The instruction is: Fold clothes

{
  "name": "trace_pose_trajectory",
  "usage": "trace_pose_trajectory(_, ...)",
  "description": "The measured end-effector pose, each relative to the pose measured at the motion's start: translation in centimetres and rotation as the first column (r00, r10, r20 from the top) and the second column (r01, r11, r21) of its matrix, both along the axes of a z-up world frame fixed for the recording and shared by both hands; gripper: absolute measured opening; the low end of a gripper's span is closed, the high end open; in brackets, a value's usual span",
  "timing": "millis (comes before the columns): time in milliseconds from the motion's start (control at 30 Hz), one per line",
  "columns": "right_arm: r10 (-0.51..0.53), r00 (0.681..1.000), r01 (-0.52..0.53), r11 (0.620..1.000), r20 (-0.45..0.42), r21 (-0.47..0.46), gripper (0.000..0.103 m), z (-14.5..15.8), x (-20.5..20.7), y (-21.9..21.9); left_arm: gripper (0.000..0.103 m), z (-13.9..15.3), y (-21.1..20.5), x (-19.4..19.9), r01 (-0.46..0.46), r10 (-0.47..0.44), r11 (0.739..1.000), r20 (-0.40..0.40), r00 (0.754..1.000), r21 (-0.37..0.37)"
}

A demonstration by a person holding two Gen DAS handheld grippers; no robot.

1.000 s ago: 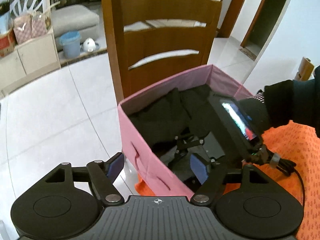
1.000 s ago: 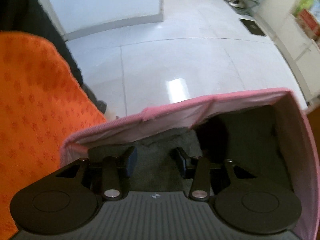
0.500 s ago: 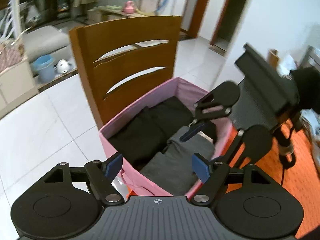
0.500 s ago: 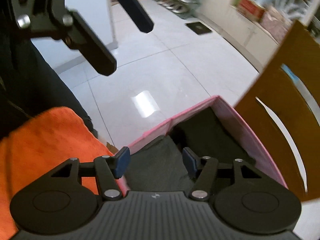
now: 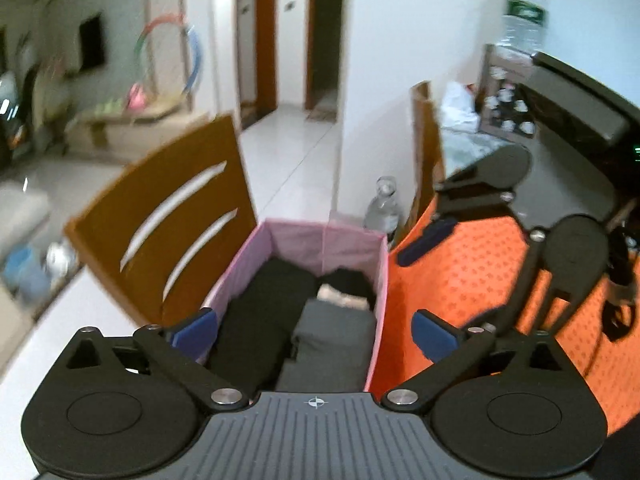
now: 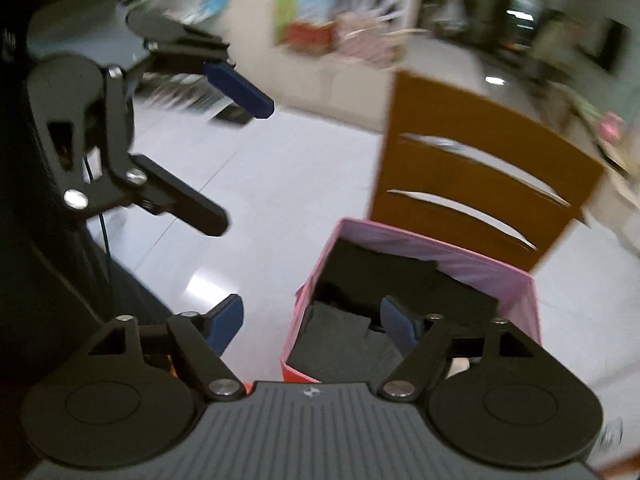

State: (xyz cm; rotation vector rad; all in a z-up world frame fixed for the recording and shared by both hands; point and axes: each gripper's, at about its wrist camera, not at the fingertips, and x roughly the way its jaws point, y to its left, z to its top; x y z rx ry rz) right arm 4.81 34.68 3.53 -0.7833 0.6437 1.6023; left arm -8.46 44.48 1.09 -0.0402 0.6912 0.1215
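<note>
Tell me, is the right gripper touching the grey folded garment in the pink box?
Apart. The left wrist view shows the right gripper open over the orange cloth, away from the grey garment.

Dim indoor light — motion blur throughout, fisheye-bent edges, floor (image 6: 200,280) glare.

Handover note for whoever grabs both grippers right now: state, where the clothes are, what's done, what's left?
Left gripper: open, empty, jaws just widened.
Right gripper: open, empty, jaws just widened.
Clothes: folded grey piece and black pieces lie in the pink bin, in front of the chair.
Done: grey piece is binned.
Left: none visible on the orange cloth; check for more.
</note>
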Motion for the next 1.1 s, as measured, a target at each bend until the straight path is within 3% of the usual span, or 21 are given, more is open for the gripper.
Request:
trace_pose_trajectory(133, -0.219, 0.976, 0.22, 0.971, -0.015, 0.095, 0.091, 1.6, -2.2, -3.7, 0.103, 0.8, -1.2, 0.6, 0.104, -0.104, 0.995, 0.036, 0.994, 0.012)
trace_pose_trajectory(300, -0.462, 0.886, 0.459, 0.864, -0.039, 0.206, 0.101, 2.8, -5.4, -8.8, 0.103, 1.6, -4.2, 1.3, 0.222, -0.225, 0.974, 0.075, 0.971, 0.046)
trace_pose_trajectory(433, -0.627, 0.778, 0.608, 0.735, -0.041, 0.3, 0.103, 3.4, -7.9, -13.0, 0.103, 2.4, -7.6, 1.4, 0.312, -0.322, 0.946, 0.126, 0.938, 0.094)
trace_pose_trajectory(567, -0.759, 0.65, 0.717, 0.59, -0.049, 0.372, 0.103, 3.9, -10.3, -17.4, 0.103, 3.5, -10.8, 1.7, 0.396, -0.396, 0.917, 0.189, 0.899, 0.038)
trace_pose_trajectory(700, -0.859, 0.51, 0.79, 0.442, -0.055, 0.424, 0.103, 3.9, -12.4, -21.5, 0.103, 4.0, -14.9, 0.7, 0.417, -0.415, 0.907, 0.26, 0.872, 0.05)
trace_pose_trajectory(867, -0.934, 0.357, 0.84, 0.311, -0.021, 0.445, 0.103, 3.3, -15.1, -27.7, 0.103, 3.9, -20.7, 0.0, 0.429, -0.421, 0.903, 0.237, 0.876, 0.019)
trace_pose_trajectory(1100, -0.957, 0.284, 0.884, 0.237, -0.06, 0.404, 0.103, 2.8, -17.8, -36.4, 0.103, 3.4, -27.2, -2.2, 0.264, -0.257, 0.964, 0.261, 0.931, 0.007)
